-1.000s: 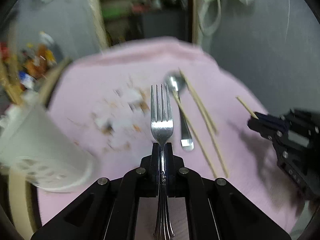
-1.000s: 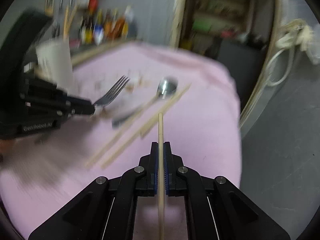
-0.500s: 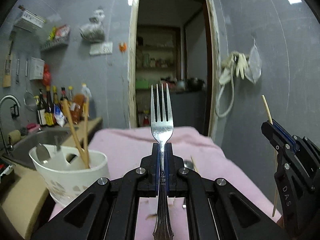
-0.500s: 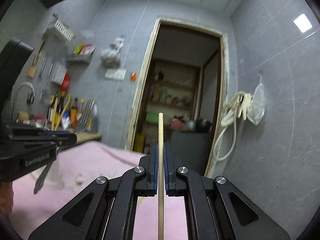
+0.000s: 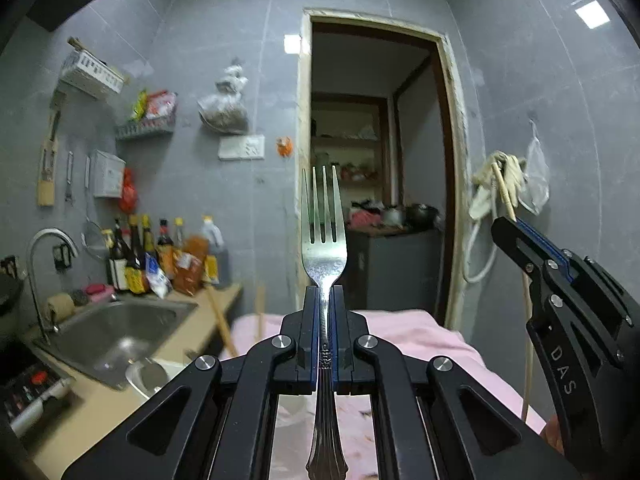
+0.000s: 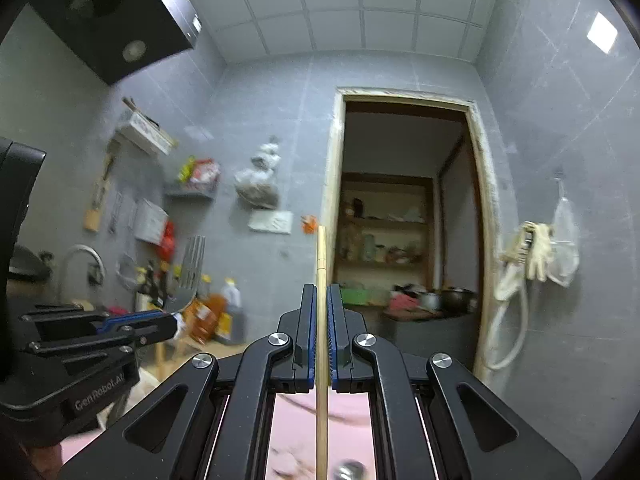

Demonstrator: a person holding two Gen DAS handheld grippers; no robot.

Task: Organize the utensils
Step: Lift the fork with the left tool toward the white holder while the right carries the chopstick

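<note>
My left gripper [image 5: 323, 292] is shut on the neck of a silver fork [image 5: 322, 220], tines pointing up and forward. My right gripper [image 6: 321, 292] is shut on a single wooden chopstick [image 6: 321, 256] that sticks out past the fingertips. Each sees the other: the right gripper [image 5: 520, 240] with its chopstick [image 5: 505, 194] is at the right of the left wrist view. The left gripper [image 6: 160, 326] with the fork [image 6: 191, 268] is at the left of the right wrist view. A white utensil cup [image 5: 146, 376] holding blurred chopsticks [image 5: 220, 322] sits low left, mostly hidden by the left gripper.
A pink cloth [image 5: 424, 332] covers the table below both grippers. A steel sink [image 5: 108, 332] with a tap and a row of sauce bottles [image 5: 160, 256] lies to the left. Ahead are a grey tiled wall and an open doorway [image 5: 372, 184].
Both grippers have risen and tipped from looking down at the pink cloth to looking level at the wall and doorway. The fork and chopstick stay gripped. The cup has dropped low in the left view.
</note>
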